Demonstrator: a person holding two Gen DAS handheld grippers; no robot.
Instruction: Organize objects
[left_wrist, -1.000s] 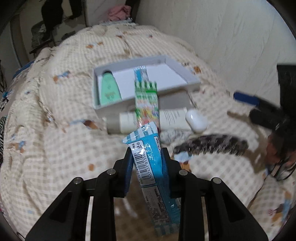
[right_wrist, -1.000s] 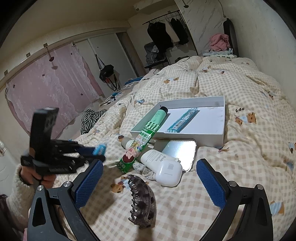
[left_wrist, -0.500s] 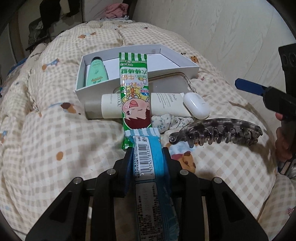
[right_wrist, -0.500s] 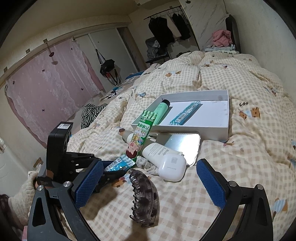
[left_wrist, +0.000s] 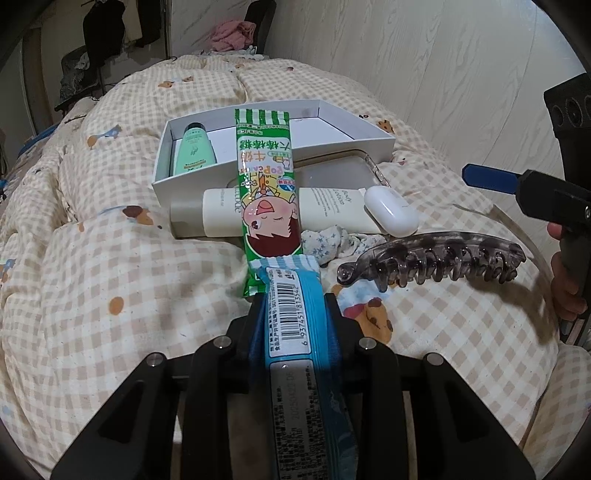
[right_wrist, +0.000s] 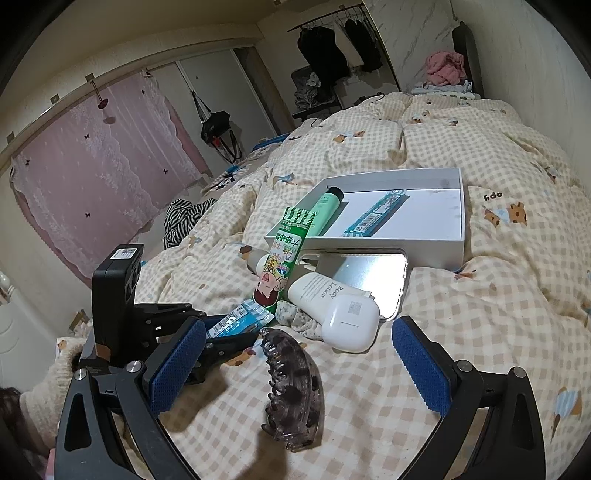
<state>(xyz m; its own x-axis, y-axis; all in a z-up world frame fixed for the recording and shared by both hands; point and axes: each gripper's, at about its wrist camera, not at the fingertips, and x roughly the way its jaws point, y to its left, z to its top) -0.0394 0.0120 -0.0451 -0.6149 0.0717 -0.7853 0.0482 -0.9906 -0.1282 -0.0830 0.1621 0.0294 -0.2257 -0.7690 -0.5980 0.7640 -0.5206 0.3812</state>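
Left gripper: clamped on blue snack packet — low over checked quilt; its tip touching green candy packet
Right gripper: jaws wide apart, holding nothing; hair claw between them
White box: beyond — green tube inside

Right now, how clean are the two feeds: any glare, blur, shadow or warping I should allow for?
Left wrist view: sharp, a small glare spot on the blue packet held in the fingers; strong fisheye bend and dark corners. Right wrist view: also sharp; the mirror reflects bright, the hair claw casts a soft shadow on the quilt, and the edges are vignetted.
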